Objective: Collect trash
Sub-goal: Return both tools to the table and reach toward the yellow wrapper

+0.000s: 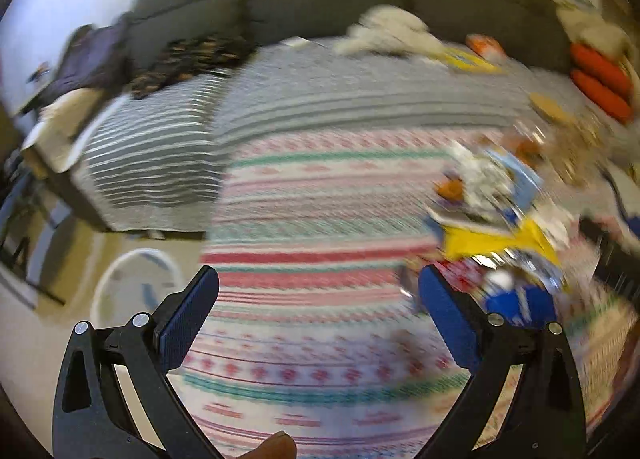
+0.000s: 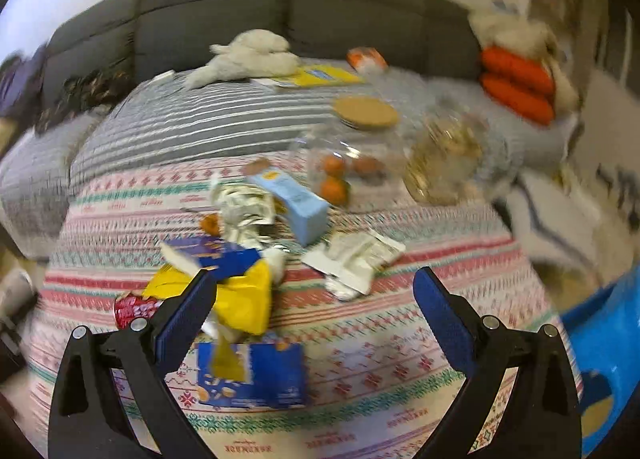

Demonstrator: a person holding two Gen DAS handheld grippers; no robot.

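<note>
Trash: a loose heap of wrappers on the patterned cloth — a yellow bag, a crumpled foil wrapper, a pale blue carton lying on its side, a white torn packet, a flat blue box nearest the camera, and a red wrapper at the heap's left edge.
Right gripper: spread wide and empty, hanging over the cloth just right of the yellow bag.
Left gripper: also wide and empty, over bare cloth with the heap off to its right.
Not trash, likely: two clear jars behind the heap, one with a cork lid, oranges beside them.
Risk: the pieces overlap, so closing on one could drag or scatter its neighbours; a reach too far could knock the jars.
Receptacle: a blue container at the right edge, cut off; a white round bin on the floor, blurred.
Hard to read: the left view is motion-smeared, so wrappers there merge.
</note>
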